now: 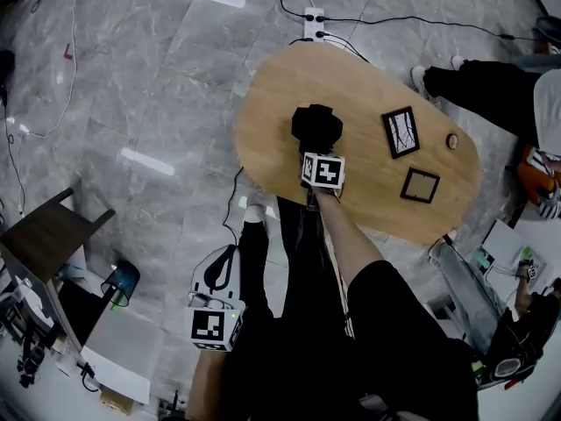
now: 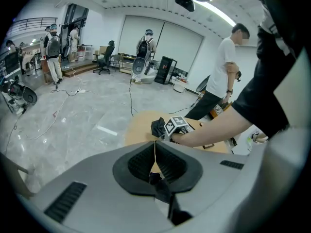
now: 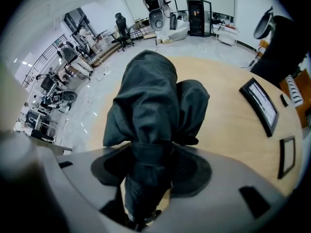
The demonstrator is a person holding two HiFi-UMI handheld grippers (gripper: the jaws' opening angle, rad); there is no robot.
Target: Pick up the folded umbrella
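Wooden table [image 1: 272, 117] carried the folded umbrella [image 3: 148, 91], a dark bundle toward one end of the table. I had the right gripper [image 3: 150, 154] down over it, jaws fairly wide and pads pressed to both its sides. Grip looked made, but the lift off the table was not yet done. Left gripper [image 2: 155, 148] hung off the table's edge, jaws together and empty.

The left gripper [image 2: 155, 149], fingers [image 2: 170, 165] together and empty, faces a wooden table [image 2: 138, 130] and, seemingly, the folded umbrella [image 2: 158, 128].
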